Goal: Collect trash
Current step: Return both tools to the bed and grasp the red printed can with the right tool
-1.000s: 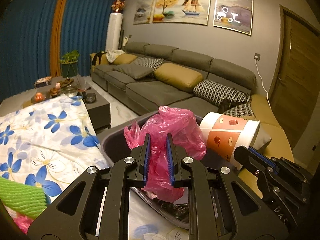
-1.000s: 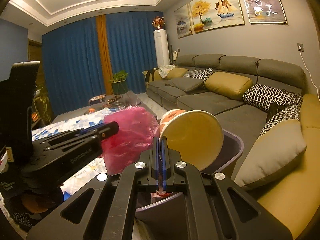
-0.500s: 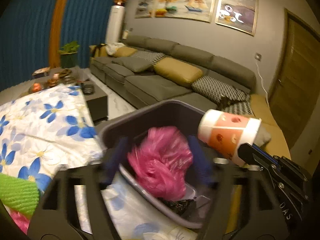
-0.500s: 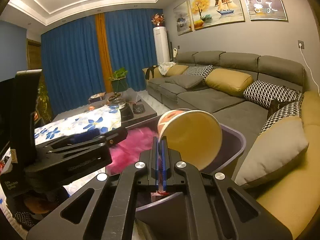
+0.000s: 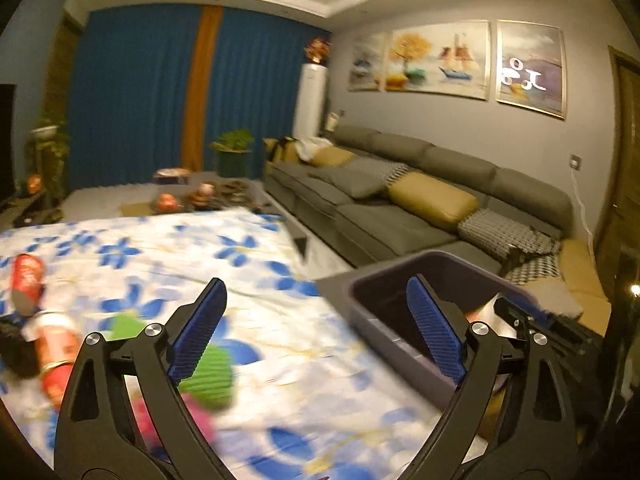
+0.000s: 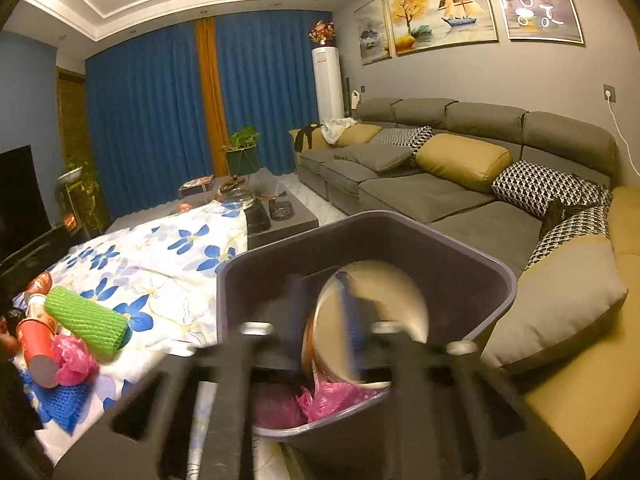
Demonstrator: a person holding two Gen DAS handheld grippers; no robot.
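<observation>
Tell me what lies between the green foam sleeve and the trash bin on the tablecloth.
Only bare floral tablecloth separates the green foam sleeve from the trash bin, shown in the right wrist view.

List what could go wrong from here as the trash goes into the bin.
1. The paper cup is blurred over the grey bin, just let go by the right hand-held gripper, whose jaws have just been opening; it may bounce off the rim.
2. The bin sits at the edge of the floral cloth; a knock might tip it.
3. The open left hand-held gripper could scatter the red cans.
</observation>
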